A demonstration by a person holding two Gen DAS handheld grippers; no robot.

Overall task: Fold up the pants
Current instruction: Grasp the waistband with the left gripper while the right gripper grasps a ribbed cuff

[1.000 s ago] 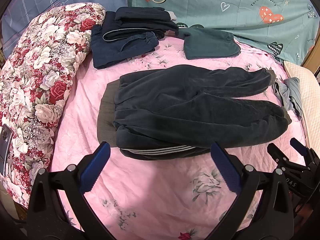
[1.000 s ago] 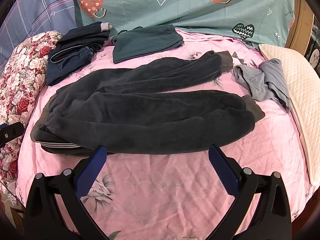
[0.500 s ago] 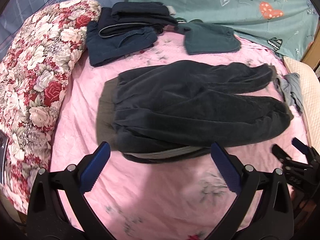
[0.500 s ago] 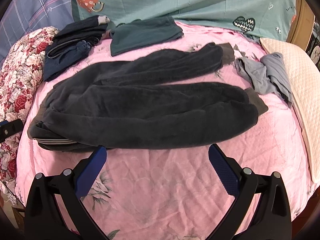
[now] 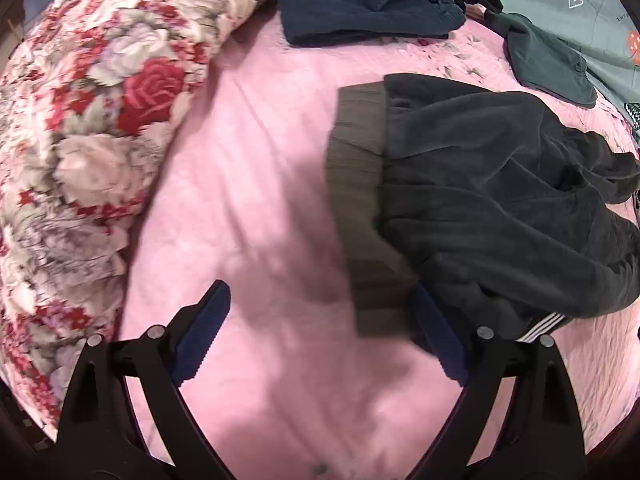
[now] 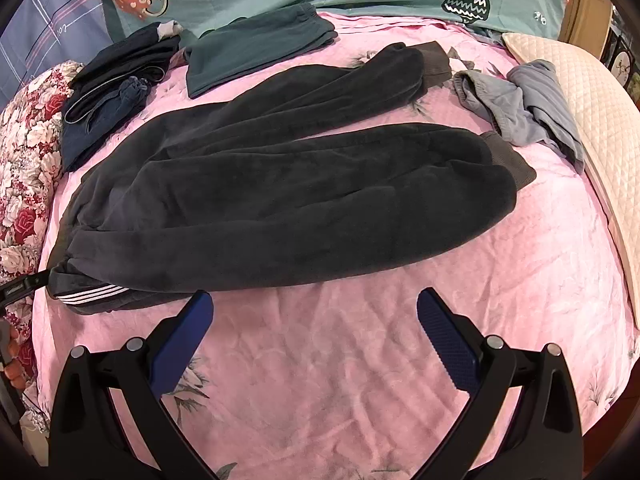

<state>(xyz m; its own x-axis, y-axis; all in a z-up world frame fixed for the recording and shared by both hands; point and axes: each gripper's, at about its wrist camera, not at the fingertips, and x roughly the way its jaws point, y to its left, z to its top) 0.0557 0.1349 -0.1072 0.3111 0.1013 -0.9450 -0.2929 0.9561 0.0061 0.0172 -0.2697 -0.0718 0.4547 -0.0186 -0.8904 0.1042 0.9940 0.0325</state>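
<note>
Dark grey fleece pants [image 6: 280, 184] lie flat on the pink bedsheet [image 6: 340, 360], waistband at left, two legs running right to ribbed cuffs [image 6: 508, 160]. In the left wrist view the pants [image 5: 500, 200] fill the right side, with the brownish-grey waistband [image 5: 356, 184] facing me. My left gripper [image 5: 320, 336] is open, low over the sheet at the waistband's near corner; its right finger [image 5: 436, 332] touches the waistband edge. My right gripper [image 6: 314, 340] is open and empty, just in front of the near leg.
A floral quilt [image 5: 80, 140] lies along the left. Folded dark blue clothes [image 6: 108, 92] and a folded green garment [image 6: 256, 48] sit at the back. Crumpled grey-blue clothing [image 6: 520, 108] and a cream quilted pillow [image 6: 592, 120] are at the right.
My left gripper has swung left and down close to the waistband end of the pants. My right gripper has moved slightly closer to the near leg. Both stay open.
</note>
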